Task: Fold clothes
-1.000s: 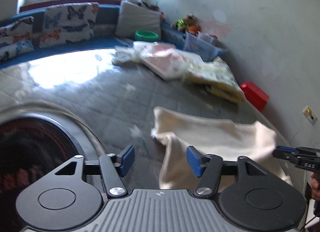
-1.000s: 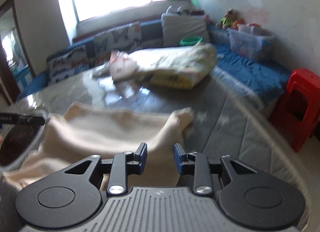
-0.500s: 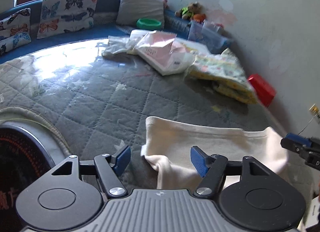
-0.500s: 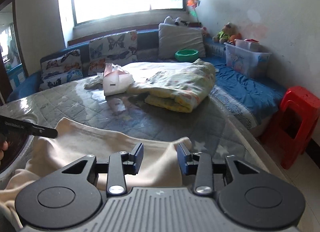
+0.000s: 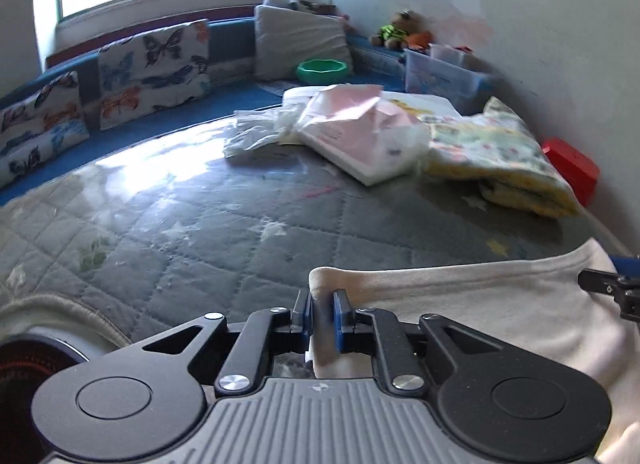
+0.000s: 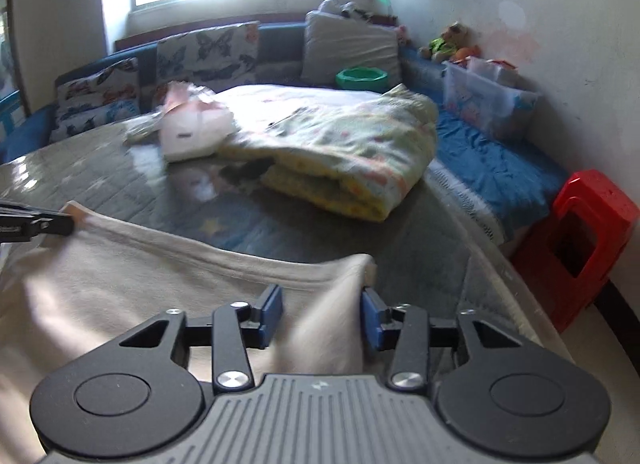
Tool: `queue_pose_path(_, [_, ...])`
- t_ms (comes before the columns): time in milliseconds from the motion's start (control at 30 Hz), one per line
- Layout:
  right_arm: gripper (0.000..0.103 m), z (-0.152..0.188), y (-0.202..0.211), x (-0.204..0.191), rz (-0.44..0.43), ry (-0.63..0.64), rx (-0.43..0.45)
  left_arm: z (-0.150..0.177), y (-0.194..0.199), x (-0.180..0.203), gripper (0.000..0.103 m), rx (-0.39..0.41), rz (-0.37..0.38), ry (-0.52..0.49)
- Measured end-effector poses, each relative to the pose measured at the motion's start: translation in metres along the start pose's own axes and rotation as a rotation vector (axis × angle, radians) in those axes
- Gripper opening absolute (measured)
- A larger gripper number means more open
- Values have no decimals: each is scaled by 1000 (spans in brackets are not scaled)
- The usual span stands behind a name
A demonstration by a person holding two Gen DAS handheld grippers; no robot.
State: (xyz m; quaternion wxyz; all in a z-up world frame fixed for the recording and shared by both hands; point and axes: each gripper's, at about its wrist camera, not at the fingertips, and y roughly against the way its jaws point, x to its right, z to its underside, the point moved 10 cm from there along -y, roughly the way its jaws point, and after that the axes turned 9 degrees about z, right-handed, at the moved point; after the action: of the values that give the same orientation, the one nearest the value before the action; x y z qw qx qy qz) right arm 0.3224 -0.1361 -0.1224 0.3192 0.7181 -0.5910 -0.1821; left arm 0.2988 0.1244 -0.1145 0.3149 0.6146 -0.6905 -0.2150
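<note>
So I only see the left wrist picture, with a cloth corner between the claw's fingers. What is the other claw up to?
Observer: The right gripper straddles the cloth's other corner, and its jaws are opening.
Operator: Mine, the left gripper, is closing on its corner. Is that red thing by the wall a box?
Observer: No, it is a stool, standing on the floor beside the bed.
</note>
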Motion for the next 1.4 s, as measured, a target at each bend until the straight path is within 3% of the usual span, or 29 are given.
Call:
queue_pose_path(200, [50,-2,28,4,-30,11,46,17,27,-9,40,-18,27,49])
queue_pose_path(233, [55,2,37,3,-49,20,46,22,35,-10,44,-21,38,60])
queue_pose_path(467, [57,48,85,-6,-157,81,6,62,83,8,47,-28,94,85])
queue_pose_path(633, [58,72,91,-13,-169,79,-11,76,82,18,41,-38,70,67])
queue_pose_path(733, [62,76,92,-17,-154,99,18,77,82,20,15,-33,64,58])
queue_pose_path(767, [64,76,92,-20,-156,97,20,78,83,21,11,-33,69,62])
queue_pose_path(1100, [65,71,92,-62,-197,129,49,93,108,-25,9,10,-29,125])
queue_pose_path(1400, [66,60,93,-155,-305,249,87,129,159,-106,9,42,-174,258])
